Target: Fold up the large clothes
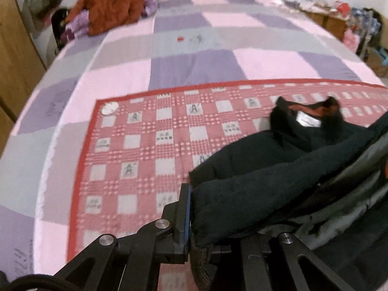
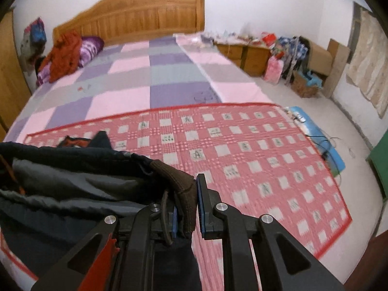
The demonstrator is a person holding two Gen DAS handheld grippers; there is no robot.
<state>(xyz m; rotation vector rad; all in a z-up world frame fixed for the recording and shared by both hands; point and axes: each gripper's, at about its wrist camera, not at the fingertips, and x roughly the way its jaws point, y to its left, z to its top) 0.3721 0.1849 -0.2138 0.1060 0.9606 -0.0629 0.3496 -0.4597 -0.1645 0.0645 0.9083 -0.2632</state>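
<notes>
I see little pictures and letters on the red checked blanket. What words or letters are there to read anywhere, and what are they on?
"A": a single letter in several grey squares of the red checked blanket, clearest in the right wrist view.
Other grey squares on the blanket hold rows of small dark marks: too blurred to read.
White tag inside the dark jacket: any print is too blurred to read.
Small dark drawings on the pink and purple bedsheet: too blurred to read.

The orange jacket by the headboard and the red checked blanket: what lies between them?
Only bare pink, purple and grey patchwork bedspread, shown in both wrist views.
</notes>
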